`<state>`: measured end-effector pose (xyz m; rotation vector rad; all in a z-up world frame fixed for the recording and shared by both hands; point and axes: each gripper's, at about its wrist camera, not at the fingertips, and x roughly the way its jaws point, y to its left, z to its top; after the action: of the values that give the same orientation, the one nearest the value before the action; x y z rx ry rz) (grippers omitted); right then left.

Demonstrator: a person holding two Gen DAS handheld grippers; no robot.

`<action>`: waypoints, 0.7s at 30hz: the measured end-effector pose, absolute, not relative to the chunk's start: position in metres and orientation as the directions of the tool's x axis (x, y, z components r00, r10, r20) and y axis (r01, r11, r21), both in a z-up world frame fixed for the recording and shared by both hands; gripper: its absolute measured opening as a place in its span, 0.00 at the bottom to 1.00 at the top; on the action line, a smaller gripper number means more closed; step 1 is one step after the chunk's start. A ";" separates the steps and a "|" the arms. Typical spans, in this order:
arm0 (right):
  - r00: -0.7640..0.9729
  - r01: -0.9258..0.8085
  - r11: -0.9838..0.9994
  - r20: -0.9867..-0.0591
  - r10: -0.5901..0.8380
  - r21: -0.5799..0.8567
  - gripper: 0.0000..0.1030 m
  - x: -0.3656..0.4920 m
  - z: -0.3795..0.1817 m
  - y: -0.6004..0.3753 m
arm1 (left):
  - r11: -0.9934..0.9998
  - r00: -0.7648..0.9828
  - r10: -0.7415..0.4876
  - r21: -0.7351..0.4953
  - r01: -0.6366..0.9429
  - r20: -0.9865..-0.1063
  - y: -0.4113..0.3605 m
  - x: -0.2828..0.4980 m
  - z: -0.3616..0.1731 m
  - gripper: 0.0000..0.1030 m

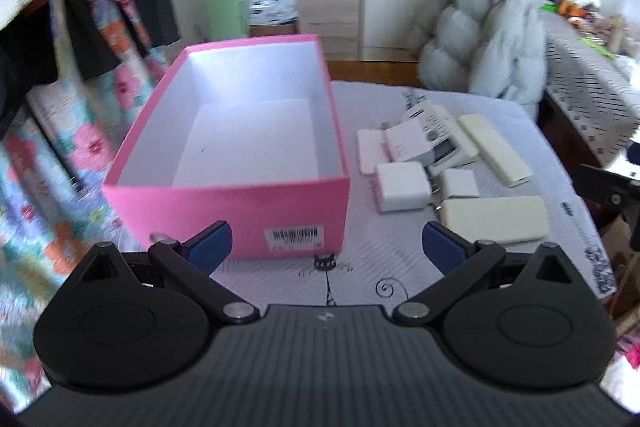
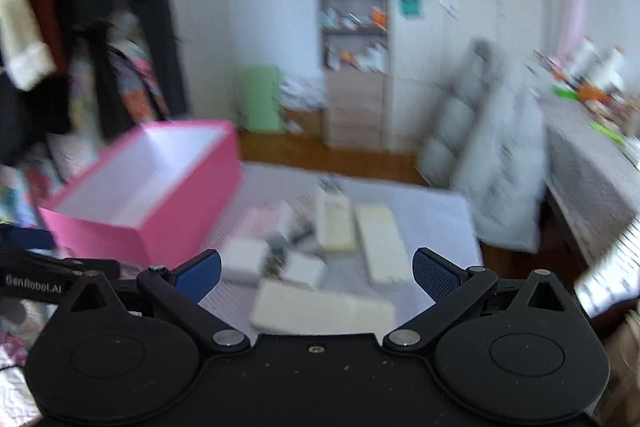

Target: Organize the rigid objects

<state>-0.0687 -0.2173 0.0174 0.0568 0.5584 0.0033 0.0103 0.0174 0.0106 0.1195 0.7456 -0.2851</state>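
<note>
A: Saw both tools spread wide and holding nothing: left gripper (image 1: 326,243) above the near end of the pink box (image 1: 224,211), right gripper (image 2: 316,273) over the pile of white things.

B: And the box?

A: Stood on the table (image 1: 400,251), left of the pile, white inside and nothing in it. Pile just beside its right wall: a square charger (image 1: 400,185), a smaller white block (image 1: 460,183), two long cream remotes (image 1: 494,149), a wide cream case (image 1: 494,219) nearest, a small meter with a screen (image 1: 442,149) in the middle.

B: Best way to start, then?

A: Probably with the cream case, nearest the right gripper and lying clear at the pile's near edge. Worth closing across its short side, level, then lifting straight before swinging over to the box. Should stay clear of the charger's folded metal prongs next to it.

B: Anything in one view and not the other?

A: Left wrist view sharp: showed the box floor, the barcode label (image 1: 298,235) on its near wall, the cat drawing (image 1: 326,263) on the tablecloth. Right wrist view badly blurred; gave only pale shapes, yet showed the cream case directly under the open fingers, plus part of the other tool at its left edge.
</note>
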 end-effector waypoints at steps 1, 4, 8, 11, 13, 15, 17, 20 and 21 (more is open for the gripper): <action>0.853 -0.044 0.998 -0.518 0.066 0.054 1.00 -0.065 0.016 -0.221 | 0.950 0.698 -0.223 0.009 0.312 -0.681 0.023 0.014 0.016 1.00; 0.804 -0.134 0.991 -0.584 0.114 0.010 1.00 -0.045 0.009 -0.228 | 0.947 0.736 -0.184 0.082 0.310 -0.652 0.034 0.025 0.029 1.00; 0.721 -0.263 0.965 -0.663 0.199 0.003 0.93 -0.019 -0.002 -0.234 | 0.940 0.772 -0.116 0.181 0.289 -0.625 0.053 0.045 0.043 1.00; 0.648 -0.368 0.930 -0.721 0.247 -0.012 0.91 -0.007 -0.013 -0.232 | 0.943 0.764 -0.076 0.203 0.264 -0.641 0.068 0.068 0.047 0.99; 0.592 -0.447 0.893 -0.765 0.254 -0.050 0.88 0.004 -0.024 -0.227 | 0.952 0.746 -0.046 0.196 0.234 -0.665 0.080 0.087 0.045 0.97; 0.527 -0.509 0.857 -0.816 0.238 -0.079 0.81 0.016 -0.039 -0.223 | 0.961 0.728 -0.023 0.186 0.205 -0.685 0.092 0.104 0.038 0.97; 0.468 -0.555 0.827 -0.856 0.221 -0.091 0.78 0.030 -0.052 -0.223 | 0.971 0.713 -0.011 0.162 0.174 -0.702 0.102 0.120 0.030 0.96; 0.391 -0.615 0.784 -0.894 0.218 -0.078 0.77 0.047 -0.064 -0.224 | 0.980 0.693 -0.011 0.132 0.152 -0.721 0.111 0.142 0.019 0.93; 0.370 -0.633 0.771 -0.903 0.220 -0.072 0.77 0.051 -0.066 -0.224 | 0.981 0.685 -0.009 0.126 0.147 -0.729 0.115 0.150 0.016 0.92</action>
<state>0.0512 -0.2237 -0.0663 -0.4485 1.0591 0.5707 0.1500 0.1150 0.0161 0.1794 0.8133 -0.0877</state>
